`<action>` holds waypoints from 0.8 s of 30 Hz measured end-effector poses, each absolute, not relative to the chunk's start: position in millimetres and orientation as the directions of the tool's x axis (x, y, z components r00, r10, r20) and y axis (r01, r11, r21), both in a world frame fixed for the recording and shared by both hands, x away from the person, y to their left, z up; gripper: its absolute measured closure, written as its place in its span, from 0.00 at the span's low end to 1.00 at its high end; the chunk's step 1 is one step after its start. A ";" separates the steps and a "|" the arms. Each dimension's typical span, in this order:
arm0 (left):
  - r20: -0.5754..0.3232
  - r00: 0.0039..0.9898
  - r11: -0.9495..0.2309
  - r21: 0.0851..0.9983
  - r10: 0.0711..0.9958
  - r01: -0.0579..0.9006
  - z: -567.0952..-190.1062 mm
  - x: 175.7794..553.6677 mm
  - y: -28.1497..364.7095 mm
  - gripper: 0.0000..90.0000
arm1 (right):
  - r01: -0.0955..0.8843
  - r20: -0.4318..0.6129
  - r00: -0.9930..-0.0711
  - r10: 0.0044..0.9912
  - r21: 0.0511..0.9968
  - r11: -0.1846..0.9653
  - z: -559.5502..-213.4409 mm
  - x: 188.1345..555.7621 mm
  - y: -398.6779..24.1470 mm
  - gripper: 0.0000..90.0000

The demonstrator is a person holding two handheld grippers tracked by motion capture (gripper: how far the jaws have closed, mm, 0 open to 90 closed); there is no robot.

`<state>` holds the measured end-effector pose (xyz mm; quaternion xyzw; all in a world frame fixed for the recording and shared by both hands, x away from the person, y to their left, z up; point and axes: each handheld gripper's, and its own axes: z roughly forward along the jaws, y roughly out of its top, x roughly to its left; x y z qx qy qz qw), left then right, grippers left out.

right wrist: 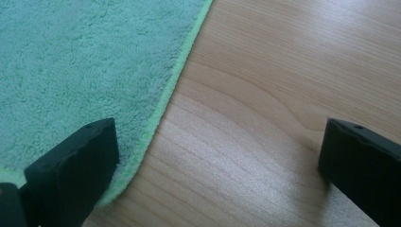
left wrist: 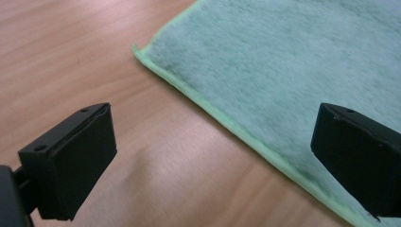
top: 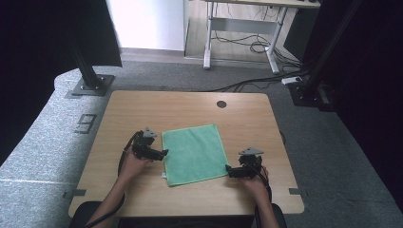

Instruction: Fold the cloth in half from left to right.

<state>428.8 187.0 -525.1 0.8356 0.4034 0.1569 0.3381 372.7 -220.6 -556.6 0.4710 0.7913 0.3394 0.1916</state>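
A green cloth (top: 194, 153) lies flat in the middle of the wooden table (top: 142, 111). My left gripper (top: 164, 153) sits at the cloth's left edge, open; in the left gripper view the cloth's hem (left wrist: 222, 120) runs between the two black jaws. At the cloth's near right corner my right gripper (top: 227, 170) is open too. In the right gripper view the cloth (right wrist: 80, 61) lies under the left jaw and its hem (right wrist: 168, 94) passes between the jaws. Nothing is held by either gripper.
A round grommet hole (top: 221, 104) is in the table near its far edge. Black frame posts (top: 85, 61) stand on the grey floor at far left and far right (top: 323, 57). Another desk with cables (top: 247, 38) stands behind.
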 end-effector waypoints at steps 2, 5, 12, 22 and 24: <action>0.001 0.625 -0.454 0.689 0.781 0.566 -524.6 434.9 186.4 0.01 | 0.615 0.016 -0.483 0.876 0.718 0.326 -556.6 372.7 -220.6 0.00; 0.008 0.618 -0.452 0.689 0.787 0.567 -524.0 441.8 186.2 0.01 | 0.616 0.017 -0.483 0.876 0.718 0.326 -556.6 372.7 -220.5 0.00; 0.002 0.568 -0.406 0.702 0.823 0.585 -521.2 473.7 191.2 0.01 | 0.616 0.017 -0.482 0.876 0.718 0.325 -556.6 372.7 -220.5 0.00; -0.009 0.514 -0.365 0.693 0.858 0.622 -534.2 499.5 194.4 0.01 | 0.616 0.017 -0.482 0.876 0.717 0.325 -556.6 372.6 -220.5 0.00; -0.010 0.512 -0.367 0.686 0.859 0.629 -538.2 502.0 194.6 0.01 | 0.616 0.017 -0.482 0.876 0.717 0.326 -556.6 372.6 -220.5 0.00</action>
